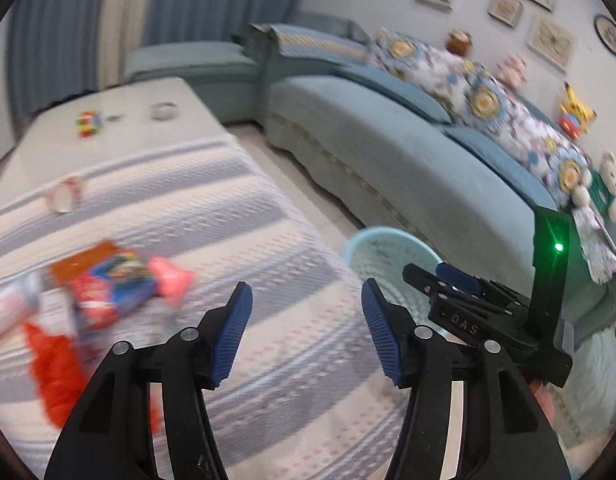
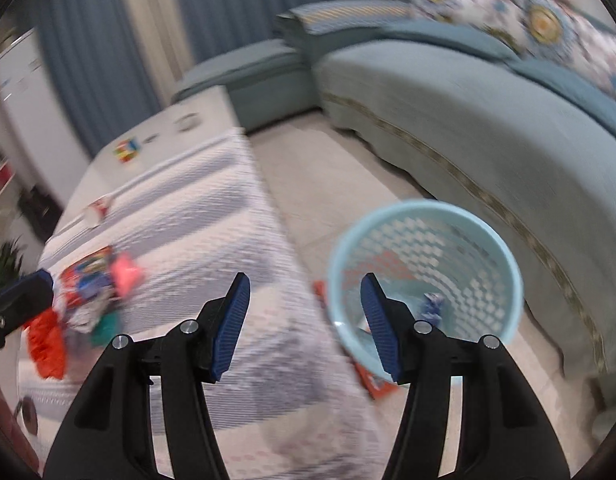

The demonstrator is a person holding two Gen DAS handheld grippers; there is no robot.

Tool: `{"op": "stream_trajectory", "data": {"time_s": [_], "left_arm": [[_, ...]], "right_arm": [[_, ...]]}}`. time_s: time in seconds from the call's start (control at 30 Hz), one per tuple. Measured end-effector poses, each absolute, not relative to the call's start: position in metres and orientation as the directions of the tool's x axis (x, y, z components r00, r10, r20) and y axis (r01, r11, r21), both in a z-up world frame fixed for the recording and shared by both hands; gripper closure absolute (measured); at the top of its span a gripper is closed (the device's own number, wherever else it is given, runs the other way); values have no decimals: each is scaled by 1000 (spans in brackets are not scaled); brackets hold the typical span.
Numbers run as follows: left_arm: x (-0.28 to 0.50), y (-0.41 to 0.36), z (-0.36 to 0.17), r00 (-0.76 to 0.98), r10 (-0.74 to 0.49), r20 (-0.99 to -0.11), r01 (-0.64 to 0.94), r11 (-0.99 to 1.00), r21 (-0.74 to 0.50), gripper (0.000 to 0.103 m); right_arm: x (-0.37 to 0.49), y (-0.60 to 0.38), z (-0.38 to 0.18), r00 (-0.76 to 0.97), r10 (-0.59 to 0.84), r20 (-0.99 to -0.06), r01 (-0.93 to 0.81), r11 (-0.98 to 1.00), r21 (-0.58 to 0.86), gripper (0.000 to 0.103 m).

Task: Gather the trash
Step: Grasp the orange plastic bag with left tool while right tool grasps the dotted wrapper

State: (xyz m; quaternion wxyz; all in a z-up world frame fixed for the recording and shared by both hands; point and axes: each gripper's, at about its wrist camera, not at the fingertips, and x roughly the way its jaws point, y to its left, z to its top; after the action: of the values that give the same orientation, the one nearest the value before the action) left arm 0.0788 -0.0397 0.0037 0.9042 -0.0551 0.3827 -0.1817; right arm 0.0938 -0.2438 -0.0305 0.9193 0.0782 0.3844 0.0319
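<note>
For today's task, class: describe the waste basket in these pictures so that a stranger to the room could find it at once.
Start at the long blue sofa and look to the tiled floor strip between it and the table with the striped cloth. There stands the basket, upright by the table's corner. It is the only round, pale blue, lattice-walled container, and a blue-and-white wrapper lies inside it.

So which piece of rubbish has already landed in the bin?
The small blue-and-white wrapper at the bottom of the light blue basket. The other wrappers lie piled on the striped tablecloth.
</note>
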Motion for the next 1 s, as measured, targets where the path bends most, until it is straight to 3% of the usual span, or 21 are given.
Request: {"op": "stream_trajectory", "data": {"time_s": [0.37,0.73,1.0], "left_arm": [[35,92,1,744,-75,-664,-43,986,-159,28],[52,130,-62,651,-118,-750,-73,974,-217,28],[61,117,-83,639,-64,-766,-75,987,-145,38]], "right_arm": [[103,-119,-17,670,314,-673,-320,940,121,49],[125,-65,-63,548,384,-743,-419,895,154,49],[138,-39,-86,476,417,-774,-455,870,189,49]]}}
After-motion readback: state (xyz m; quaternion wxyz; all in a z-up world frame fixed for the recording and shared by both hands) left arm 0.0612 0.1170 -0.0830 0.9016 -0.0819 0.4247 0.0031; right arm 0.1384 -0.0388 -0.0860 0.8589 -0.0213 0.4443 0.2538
